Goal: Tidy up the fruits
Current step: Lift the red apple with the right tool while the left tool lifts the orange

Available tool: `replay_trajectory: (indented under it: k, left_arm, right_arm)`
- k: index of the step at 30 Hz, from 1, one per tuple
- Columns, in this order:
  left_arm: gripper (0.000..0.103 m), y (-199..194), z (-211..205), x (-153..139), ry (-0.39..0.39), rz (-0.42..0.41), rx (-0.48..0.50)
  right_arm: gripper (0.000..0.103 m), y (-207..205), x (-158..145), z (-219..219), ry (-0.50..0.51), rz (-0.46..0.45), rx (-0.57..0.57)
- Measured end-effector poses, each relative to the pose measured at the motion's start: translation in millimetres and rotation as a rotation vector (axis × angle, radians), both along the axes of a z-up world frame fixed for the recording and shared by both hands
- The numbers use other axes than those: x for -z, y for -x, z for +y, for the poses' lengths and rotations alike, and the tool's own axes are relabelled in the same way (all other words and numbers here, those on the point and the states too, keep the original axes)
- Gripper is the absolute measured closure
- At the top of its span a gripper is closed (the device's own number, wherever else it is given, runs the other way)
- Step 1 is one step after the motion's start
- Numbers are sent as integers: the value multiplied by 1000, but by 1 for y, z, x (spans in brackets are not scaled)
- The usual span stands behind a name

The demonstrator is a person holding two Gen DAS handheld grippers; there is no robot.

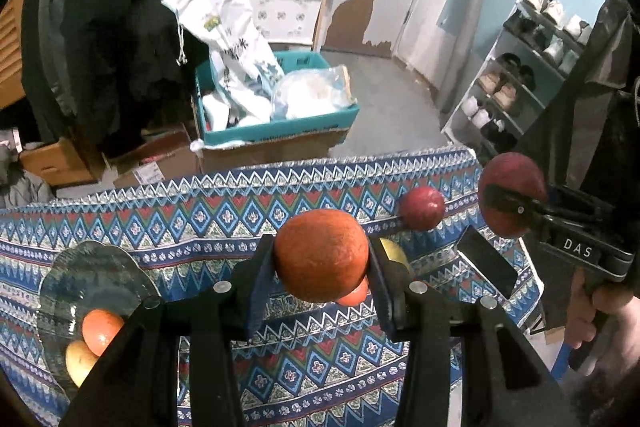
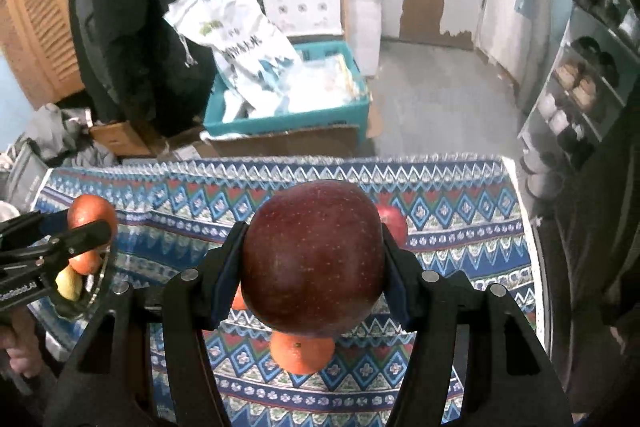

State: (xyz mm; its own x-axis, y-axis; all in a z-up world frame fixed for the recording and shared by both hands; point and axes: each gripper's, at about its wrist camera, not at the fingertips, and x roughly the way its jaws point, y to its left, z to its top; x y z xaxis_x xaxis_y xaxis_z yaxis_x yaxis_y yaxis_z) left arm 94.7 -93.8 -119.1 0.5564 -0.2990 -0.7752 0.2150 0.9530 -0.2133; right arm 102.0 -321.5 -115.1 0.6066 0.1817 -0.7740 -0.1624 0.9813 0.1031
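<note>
Left tongs (image 1: pixel 322 259) fill the bottom of the left wrist view, their two dark fingers (image 1: pixel 262 279) pressed against the sides of an orange (image 1: pixel 320 255) that they hold up above the surface (image 1: pixel 224 211), which is covered with a blue, red and white patterned cloth. Partly hidden behind that orange lie a second orange fruit (image 1: pixel 356 294) and a yellow fruit (image 1: pixel 394 251) on the cloth. At the left edge a glass plate (image 1: pixel 80 279) carries an orange fruit (image 1: pixel 102 331) and a yellow one (image 1: pixel 79 361), touching each other. Farther right a small red apple (image 1: pixel 422 207) rests near the far edge of the cloth, and a dark phone (image 1: pixel 486 262) lies near it. The right tongs (image 1: pixel 510 201) come in from the right, gripped by a hand (image 1: pixel 600 323), and clamp a dark red apple (image 1: pixel 512 183).

From the right wrist view, the right tongs (image 2: pixel 314 263) hold the dark red apple (image 2: pixel 314 259) between both fingers, off the cloth-covered surface (image 2: pixel 460 227). Just below it an orange (image 2: pixel 302 353) lies on the cloth; another red apple (image 2: pixel 394 221) peeks out behind the right finger. At the left, the left tongs (image 2: pixel 90 223) grip their orange (image 2: pixel 91 213) over the glass plate (image 2: pixel 102 279), where the yellow fruit (image 2: pixel 69 283) and an orange fruit (image 2: pixel 86 262) sit.
</note>
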Motion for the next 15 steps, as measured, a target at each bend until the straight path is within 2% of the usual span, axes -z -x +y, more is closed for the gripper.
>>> replay_trajectory:
  k: [15]
  left_arm:
    - [58, 23, 24, -37, 15, -78, -26]
  right_arm:
    - [41, 25, -48, 20, -34, -113, -60]
